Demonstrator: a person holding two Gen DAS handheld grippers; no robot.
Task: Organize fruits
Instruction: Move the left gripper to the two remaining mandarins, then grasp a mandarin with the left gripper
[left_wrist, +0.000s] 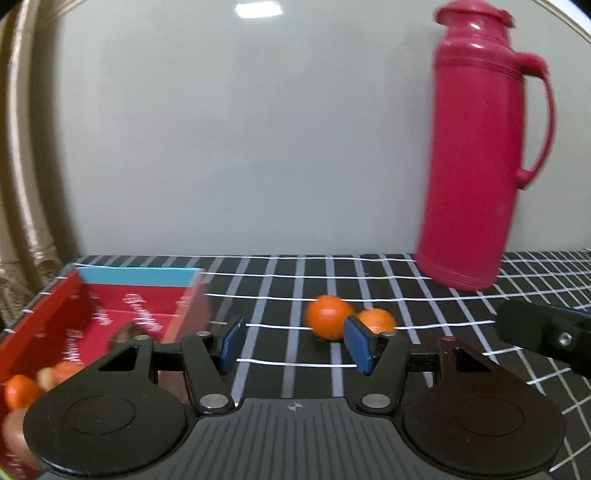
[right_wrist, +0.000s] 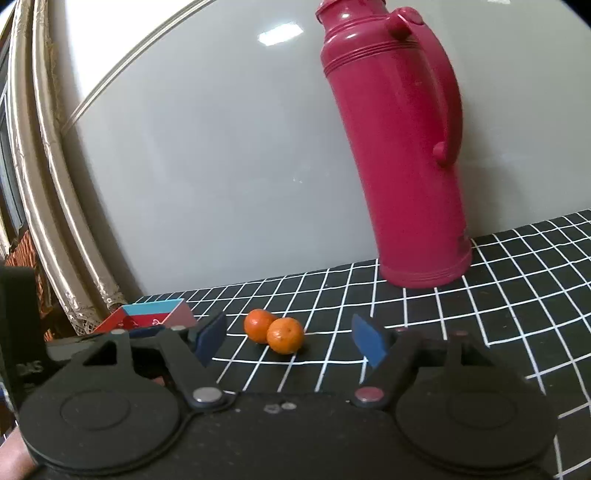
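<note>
Two small oranges lie touching on the black grid-patterned tablecloth: one (left_wrist: 327, 316) and another (left_wrist: 376, 320) partly behind my left gripper's right pad. In the right wrist view they are the far one (right_wrist: 258, 325) and the near one (right_wrist: 285, 335). My left gripper (left_wrist: 295, 345) is open and empty, just short of the oranges. My right gripper (right_wrist: 290, 341) is open and empty, the oranges lying ahead between its pads. A red box (left_wrist: 110, 321) with a blue end holds several fruits (left_wrist: 20, 389) at the left; it also shows in the right wrist view (right_wrist: 147, 317).
A tall magenta thermos jug (left_wrist: 480, 147) stands at the back right against the grey wall, also in the right wrist view (right_wrist: 402, 147). The other gripper's black body (left_wrist: 546, 336) enters from the right. Gold curtain folds (right_wrist: 44, 184) hang at the left.
</note>
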